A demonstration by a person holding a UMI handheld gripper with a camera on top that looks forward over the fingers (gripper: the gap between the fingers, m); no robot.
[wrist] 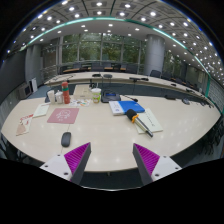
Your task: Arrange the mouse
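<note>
A dark grey mouse (66, 139) lies on the pale table (105, 130), just ahead of my left finger and a little to its left. A red mouse mat (63, 115) lies further back on the table, beyond the mouse. My gripper (112, 160) is open and empty, with its purple pads (147, 158) wide apart above the table's near edge. Nothing stands between the fingers.
Bottles and cups (62, 95) stand at the far left of the table. Blue and white books (128, 106) and papers (150, 121) lie to the right of the mat. Papers (24, 124) lie at the left edge. Further desks and chairs stand behind.
</note>
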